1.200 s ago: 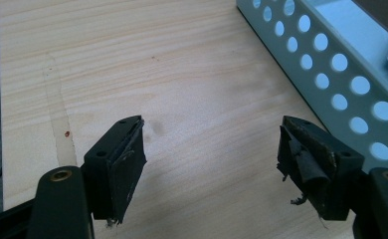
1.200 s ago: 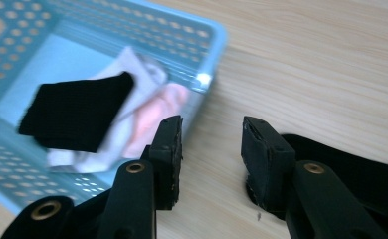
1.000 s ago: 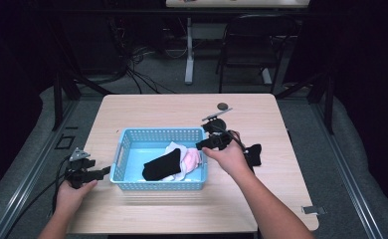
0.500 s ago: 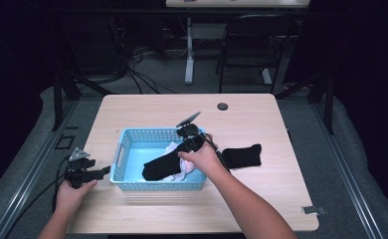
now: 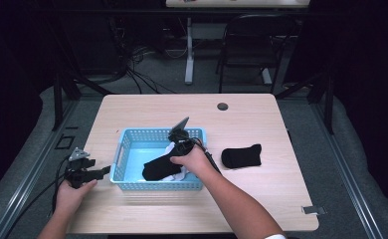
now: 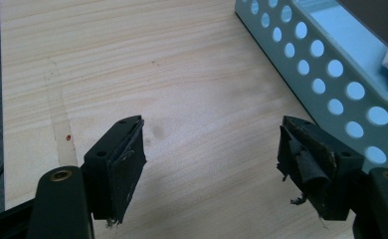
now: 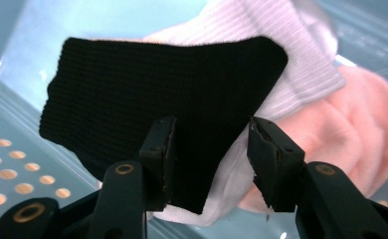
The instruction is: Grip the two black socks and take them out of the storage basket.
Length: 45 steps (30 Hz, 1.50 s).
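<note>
High view: light wood table [image 5: 147,107] with a blue perforated basket [image 5: 127,147] left of centre. Right hand [image 5: 194,160] reached into the basket from the near side, right gripper [image 5: 178,141] over the pile at the basket's right end. A black sock [image 5: 159,168] lay in the basket on top of white fabric. A second black sock [image 5: 241,156] lay flat on the table, right of the basket and apart from it. Small dark round disc [image 5: 223,106] near the far edge. Left hand [image 5: 71,195] held the left gripper [image 5: 98,172] just beside the basket's left wall, near the table's left edge.

Left gripper view: left gripper [image 6: 209,149] jaws spread wide, nothing between them, bare wood below. Basket wall [image 6: 326,74] ran along the right side; pad on the right jaw was frayed.

Right gripper view: right gripper [image 7: 209,152] jaws partly apart, poised over the edge of the black sock [image 7: 152,94]; can't tell if they touched it. White sock [image 7: 286,64] lay under it, pink fabric [image 7: 346,124] to the right, all inside the basket [image 7: 13,164].
</note>
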Each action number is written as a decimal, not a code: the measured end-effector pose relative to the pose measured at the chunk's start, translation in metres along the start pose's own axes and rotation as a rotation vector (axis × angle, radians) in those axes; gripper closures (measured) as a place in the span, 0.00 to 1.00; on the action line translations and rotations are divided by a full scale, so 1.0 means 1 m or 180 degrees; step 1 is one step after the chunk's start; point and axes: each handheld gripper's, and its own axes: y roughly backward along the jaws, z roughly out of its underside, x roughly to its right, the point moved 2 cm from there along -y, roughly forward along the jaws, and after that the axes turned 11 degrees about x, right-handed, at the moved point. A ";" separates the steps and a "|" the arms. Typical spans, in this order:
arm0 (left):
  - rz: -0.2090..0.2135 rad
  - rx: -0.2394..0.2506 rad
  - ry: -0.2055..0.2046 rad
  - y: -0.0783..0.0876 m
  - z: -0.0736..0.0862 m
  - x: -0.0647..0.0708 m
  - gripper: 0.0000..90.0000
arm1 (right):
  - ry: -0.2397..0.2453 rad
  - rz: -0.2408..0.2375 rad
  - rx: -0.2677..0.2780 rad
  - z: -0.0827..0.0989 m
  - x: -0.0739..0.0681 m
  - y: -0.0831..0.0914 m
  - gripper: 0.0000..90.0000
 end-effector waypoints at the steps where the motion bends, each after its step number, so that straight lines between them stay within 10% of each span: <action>1: 0.0001 0.0004 0.0006 0.000 0.000 0.000 0.29 | -0.0066 0.0003 0.0020 0.001 -0.001 -0.003 0.60; 10: 0.0002 -0.0001 -0.0001 0.000 0.000 0.000 0.29 | -0.0003 -0.0062 -0.0088 -0.001 0.000 -0.003 0.76; 17: 0.0002 -0.0003 -0.0002 0.000 0.000 0.000 0.29 | 0.0070 -0.0068 0.0171 -0.001 -0.009 0.010 0.92; 26: 0.0000 0.0001 -0.0003 0.000 0.000 0.001 0.29 | 0.0346 -0.0156 0.0550 0.002 -0.030 0.036 0.94; 45: -0.0006 -0.0025 0.0002 -0.004 -0.001 0.000 0.29 | 0.0339 -0.0371 0.0946 -0.019 -0.033 0.090 0.94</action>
